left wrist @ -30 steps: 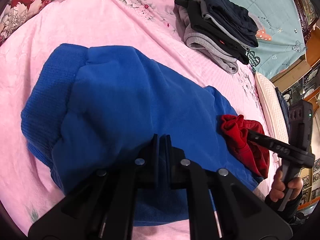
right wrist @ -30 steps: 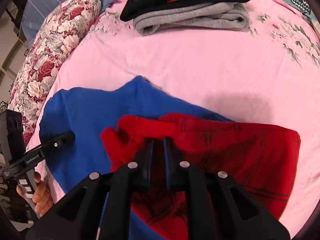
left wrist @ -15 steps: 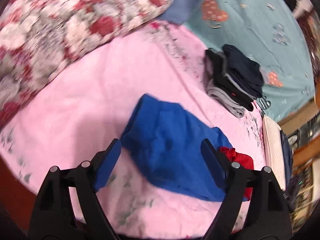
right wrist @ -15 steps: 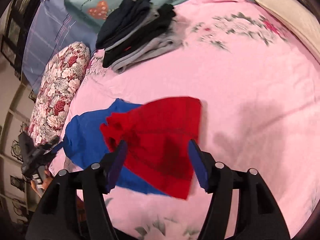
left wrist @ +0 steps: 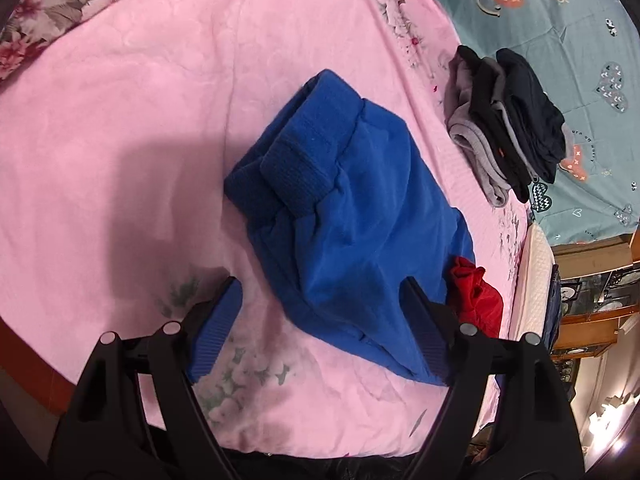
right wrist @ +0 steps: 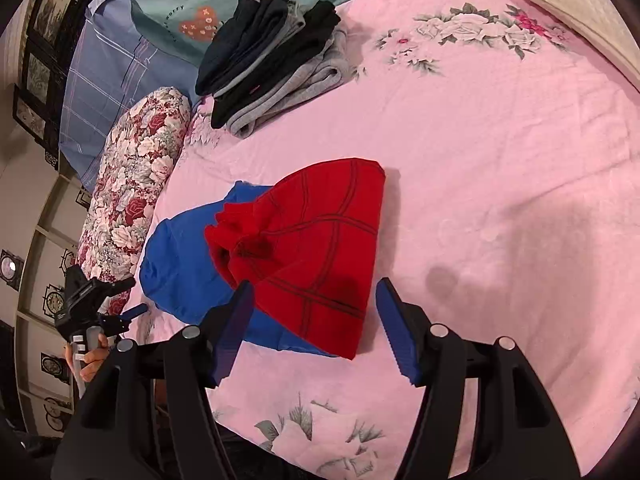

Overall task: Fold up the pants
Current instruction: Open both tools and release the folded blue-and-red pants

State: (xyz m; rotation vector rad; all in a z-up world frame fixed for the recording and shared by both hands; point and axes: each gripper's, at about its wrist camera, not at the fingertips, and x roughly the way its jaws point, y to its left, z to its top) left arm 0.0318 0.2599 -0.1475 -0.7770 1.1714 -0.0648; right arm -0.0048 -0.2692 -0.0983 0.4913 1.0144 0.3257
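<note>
The folded pants lie on the pink bed sheet [left wrist: 120,120]. In the left wrist view they show as a blue bundle [left wrist: 352,208] with a ribbed cuff on top and a bit of red fabric [left wrist: 476,296] at the right end. The right wrist view shows a red checked layer [right wrist: 320,232] lying over the blue fabric [right wrist: 180,264]. My left gripper [left wrist: 320,282] hovers open over the near end of the blue bundle, holding nothing. My right gripper [right wrist: 315,283] is open above the red layer's near edge, also holding nothing. The left gripper [right wrist: 130,298] also appears at the far left, held by a hand [right wrist: 92,356].
A stack of folded dark and grey clothes [left wrist: 508,120] [right wrist: 276,52] sits at the far side of the bed. A floral pillow [right wrist: 132,200] lies along the left, a cream pillow [right wrist: 580,12] at the top right. The bed's edge runs just below both grippers.
Both grippers were shut on the fabric, the left on blue, the right on red. Both have let go, opened wide and drawn back from the pants, which now lie folded.
</note>
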